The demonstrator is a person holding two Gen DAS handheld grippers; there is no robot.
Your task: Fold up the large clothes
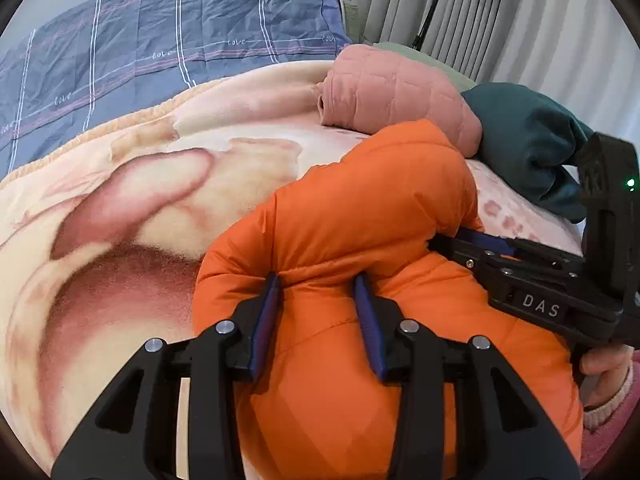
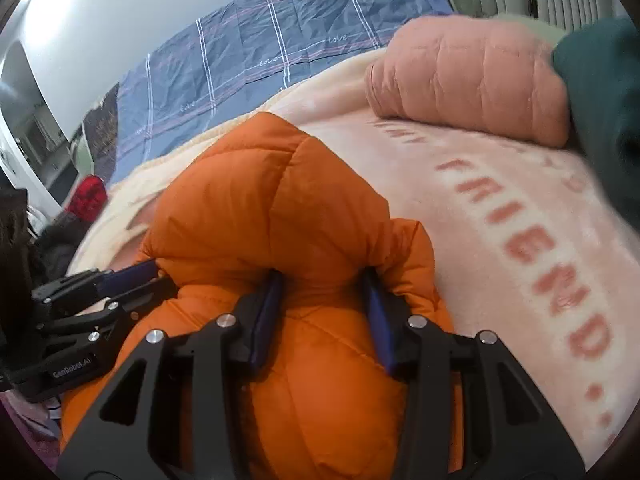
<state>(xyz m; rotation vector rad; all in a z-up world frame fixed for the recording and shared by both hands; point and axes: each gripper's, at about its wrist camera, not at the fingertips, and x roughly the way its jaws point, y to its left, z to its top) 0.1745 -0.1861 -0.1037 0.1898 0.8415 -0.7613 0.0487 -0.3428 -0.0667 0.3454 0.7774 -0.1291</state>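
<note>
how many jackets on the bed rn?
3: the orange jacket nearest, bunched between the fingers of both the left gripper and right gripper; the pink jacket folded behind it; the dark green one beside the pink. Others may be out of view.

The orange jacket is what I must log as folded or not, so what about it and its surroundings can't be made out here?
- Orange jacket: its near part runs under the left gripper and off the bottom edge; zipper and sleeves are unseen.
- Right wrist view: the right gripper covers the jacket's middle.
- Dark green garment: blurred, cut by the right edge.
- Pink blanket: lettering partly cut off and smeared.
</note>
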